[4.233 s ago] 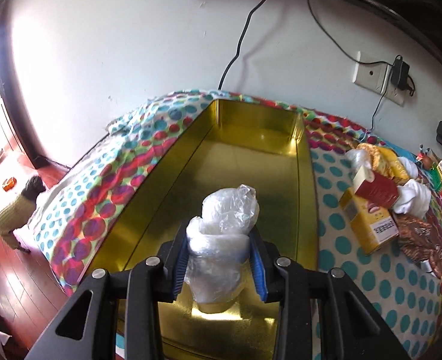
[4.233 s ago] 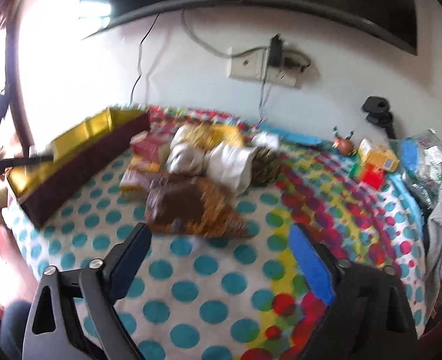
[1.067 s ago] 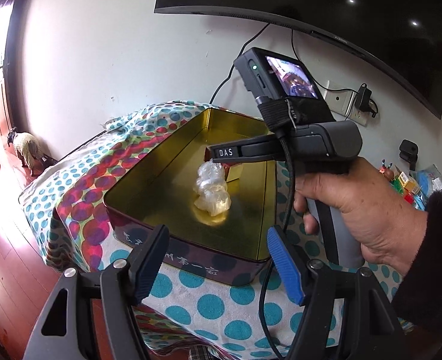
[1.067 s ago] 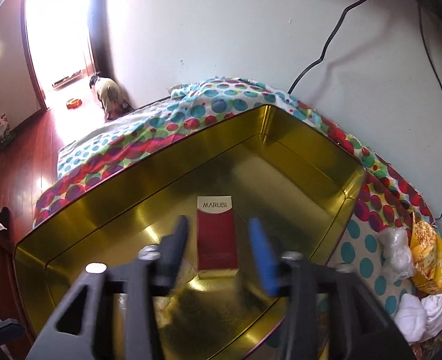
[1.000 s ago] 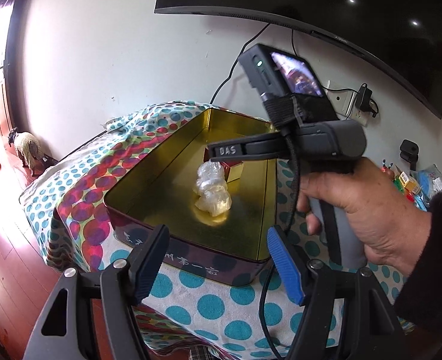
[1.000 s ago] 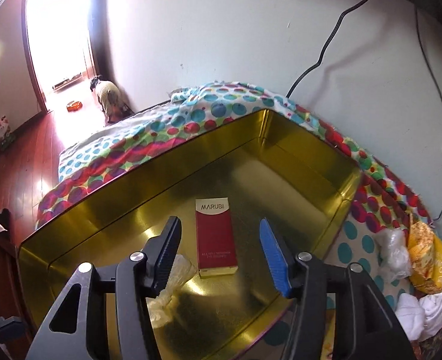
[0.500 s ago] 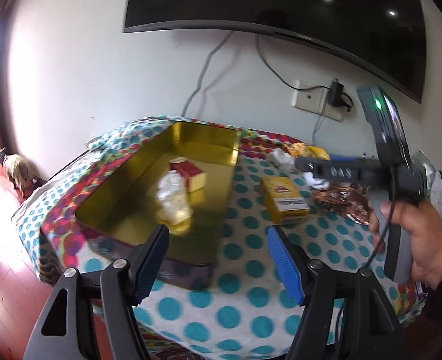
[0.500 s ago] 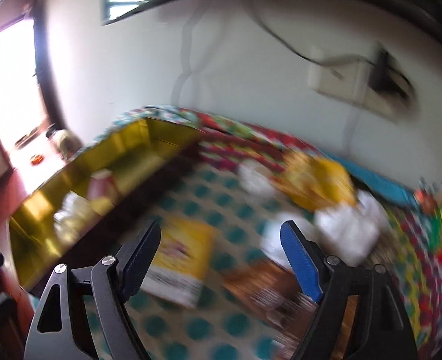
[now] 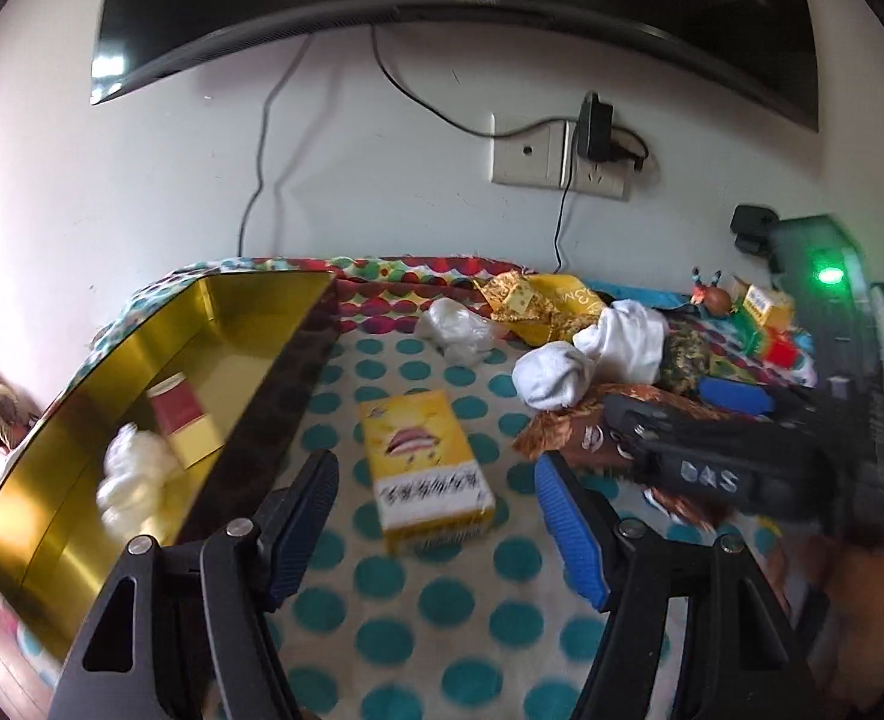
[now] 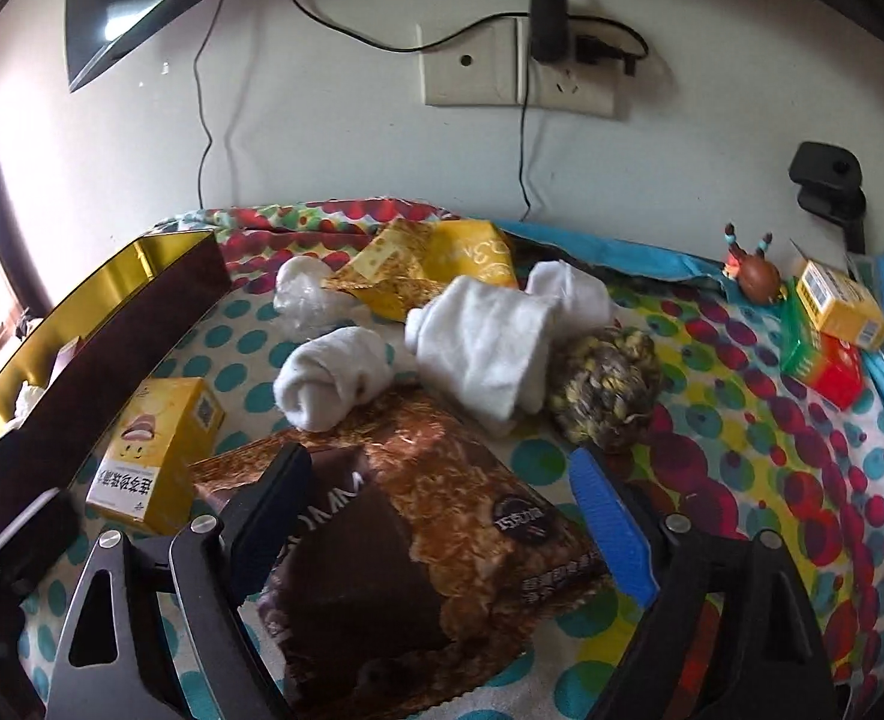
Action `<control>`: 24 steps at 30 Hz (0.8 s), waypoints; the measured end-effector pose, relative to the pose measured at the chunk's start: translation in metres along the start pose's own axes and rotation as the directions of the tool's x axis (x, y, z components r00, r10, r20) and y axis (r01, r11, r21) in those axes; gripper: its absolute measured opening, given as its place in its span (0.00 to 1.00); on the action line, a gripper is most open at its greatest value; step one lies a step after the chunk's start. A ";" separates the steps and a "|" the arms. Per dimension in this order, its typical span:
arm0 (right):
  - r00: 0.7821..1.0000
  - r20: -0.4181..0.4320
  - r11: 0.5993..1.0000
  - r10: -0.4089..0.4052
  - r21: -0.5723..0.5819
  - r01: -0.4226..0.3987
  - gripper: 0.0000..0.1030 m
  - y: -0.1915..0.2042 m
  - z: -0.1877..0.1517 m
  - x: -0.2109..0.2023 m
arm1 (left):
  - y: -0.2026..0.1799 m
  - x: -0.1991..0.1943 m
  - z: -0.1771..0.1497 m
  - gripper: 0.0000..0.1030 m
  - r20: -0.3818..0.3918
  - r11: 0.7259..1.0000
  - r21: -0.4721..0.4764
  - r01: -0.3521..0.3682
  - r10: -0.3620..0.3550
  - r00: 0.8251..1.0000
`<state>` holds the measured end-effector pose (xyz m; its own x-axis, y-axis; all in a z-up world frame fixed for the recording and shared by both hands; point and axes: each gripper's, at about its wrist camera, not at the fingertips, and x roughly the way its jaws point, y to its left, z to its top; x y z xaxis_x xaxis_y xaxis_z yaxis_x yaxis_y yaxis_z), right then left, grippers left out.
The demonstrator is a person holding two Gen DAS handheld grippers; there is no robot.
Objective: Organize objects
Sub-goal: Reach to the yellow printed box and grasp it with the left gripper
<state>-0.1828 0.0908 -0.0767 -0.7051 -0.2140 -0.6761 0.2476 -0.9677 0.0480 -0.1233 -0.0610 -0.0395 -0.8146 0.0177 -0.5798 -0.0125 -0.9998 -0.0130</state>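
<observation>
Covering the bench [image 9: 442,618] is a cloth printed with teal, red and yellow dots, and everything here lies on it. A long gold tin [image 9: 141,372] with dark outer walls stands along the left edge; inside it lie a red box [image 9: 179,414] and a crumpled clear plastic bag [image 9: 132,474]. A dark curved screen [image 9: 442,12] hangs on the white wall above, with a wall socket [image 9: 556,156] below it.

Right of the tin, a brown snack packet [image 10: 417,540] lies flat, nearest the right gripper [image 10: 435,516]. Its jaws have just been opening and now stand wide apart over the near end of the packet, holding nothing; whether the tips touch the wrapper cannot be told.

Beside the packet lies a yellow box [image 9: 420,468], just beyond the left gripper [image 9: 435,522], whose jaws are about half open and empty.

Behind these sit 2 rolled white cloths [image 10: 478,348], a yellow foil bag [image 10: 435,270], a mottled yellow-and-black ball [image 10: 610,384] and another clear plastic bag [image 9: 457,327]. At the far right are a small yellow carton [image 10: 841,300] on a red-and-green box [image 10: 820,360], and a tiny brown figure [image 10: 754,276].
</observation>
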 end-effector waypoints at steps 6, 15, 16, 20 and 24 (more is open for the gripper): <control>0.994 0.065 0.996 -0.084 0.036 0.082 0.84 -0.005 0.002 -0.011 | -0.008 0.045 0.012 0.68 -0.087 0.998 0.003 -0.067 0.067 0.994; 0.994 0.060 0.995 -0.094 0.049 0.091 0.89 -0.008 0.004 -0.010 | -0.017 0.073 0.016 0.68 -0.161 0.988 0.054 -0.148 0.155 0.975; 0.994 0.057 0.995 -0.095 0.048 0.092 0.89 -0.008 0.004 -0.009 | -0.018 0.074 0.016 0.68 -0.163 0.987 0.062 -0.151 0.159 0.974; 0.994 0.067 0.995 -0.090 0.053 0.087 0.94 -0.008 0.004 -0.010 | -0.011 0.075 0.018 0.68 -0.165 0.988 0.030 -0.154 0.157 0.974; 0.994 0.054 0.995 -0.096 0.041 0.094 0.95 -0.006 0.004 -0.006 | 0.026 0.090 0.010 0.68 -0.285 0.986 -0.140 -0.093 0.050 0.957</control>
<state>-0.1827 0.0977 -0.0701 -0.7605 -0.1266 -0.6368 0.1527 -0.9882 0.0140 -0.2029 -0.0853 -0.0836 -0.6148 -0.0324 -0.7880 0.1448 -0.9868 -0.0723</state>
